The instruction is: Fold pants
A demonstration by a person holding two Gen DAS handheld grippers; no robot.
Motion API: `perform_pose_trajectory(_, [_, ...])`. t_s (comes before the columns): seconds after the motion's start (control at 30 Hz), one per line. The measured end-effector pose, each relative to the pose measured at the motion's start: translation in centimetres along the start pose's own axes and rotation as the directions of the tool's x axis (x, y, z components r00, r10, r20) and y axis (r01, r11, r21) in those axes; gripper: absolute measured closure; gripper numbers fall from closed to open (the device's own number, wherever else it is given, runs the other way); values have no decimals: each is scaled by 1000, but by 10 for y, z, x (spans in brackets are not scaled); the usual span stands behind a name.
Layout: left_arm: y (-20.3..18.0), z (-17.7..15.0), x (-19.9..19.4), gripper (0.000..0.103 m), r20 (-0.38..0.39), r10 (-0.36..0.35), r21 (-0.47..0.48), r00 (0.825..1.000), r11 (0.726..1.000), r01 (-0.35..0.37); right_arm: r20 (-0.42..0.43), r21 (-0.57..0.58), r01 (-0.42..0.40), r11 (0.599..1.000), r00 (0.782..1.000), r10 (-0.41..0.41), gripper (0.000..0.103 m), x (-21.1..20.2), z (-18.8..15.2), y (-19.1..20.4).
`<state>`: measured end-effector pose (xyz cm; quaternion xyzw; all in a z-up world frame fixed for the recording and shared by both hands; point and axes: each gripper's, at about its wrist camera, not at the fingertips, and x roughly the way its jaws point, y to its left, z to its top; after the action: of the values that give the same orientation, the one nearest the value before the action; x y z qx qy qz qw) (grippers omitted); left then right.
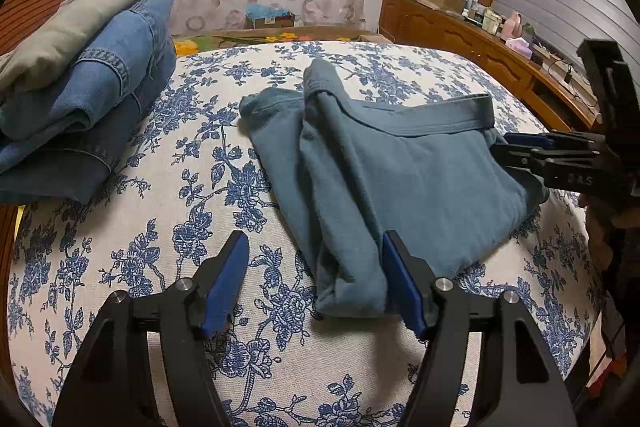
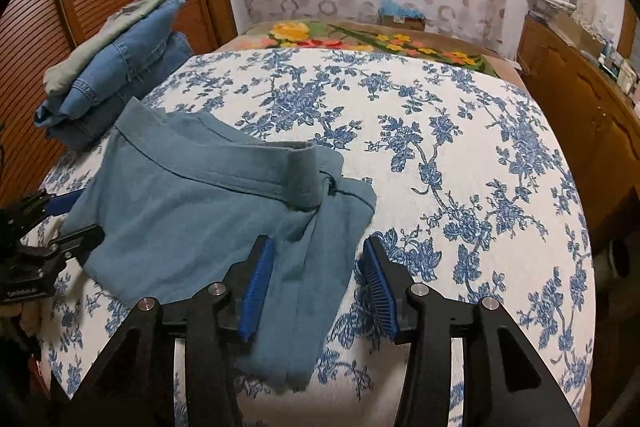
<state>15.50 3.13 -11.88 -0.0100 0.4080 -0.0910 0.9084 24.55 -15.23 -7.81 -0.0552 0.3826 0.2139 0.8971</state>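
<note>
The folded teal pants lie mid-bed on the floral bedspread, both the left claw and right claw spread at their near edge, pinching nothing, a folded clothes stack at the far-left corner.

The teal-blue pants lie folded into a compact bundle on the flowered bedspread. The waistband runs along the far edge, one end of it curling upward. The soft fabric shows layered folds and a few wrinkles.
</note>
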Motion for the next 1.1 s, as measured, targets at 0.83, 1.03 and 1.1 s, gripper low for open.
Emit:
perform_pose_trajectory(0.83, [6, 14, 8, 20, -49, -7, -9, 999, 1000, 6, 32, -30, 1, 1000, 999, 0, 41, 5, -4, 4])
perform_pose_trajectory(1.03, [10, 35, 4, 23, -4, -45, -26, 999, 999, 45, 31, -31, 1, 1000, 1000, 0, 41, 5, -4, 4])
perform_pose_trajectory(1.1, [11, 41, 8, 30, -5, -53, -33, 999, 998, 53, 31, -31, 1, 1000, 1000, 0, 41, 4, -4, 4])
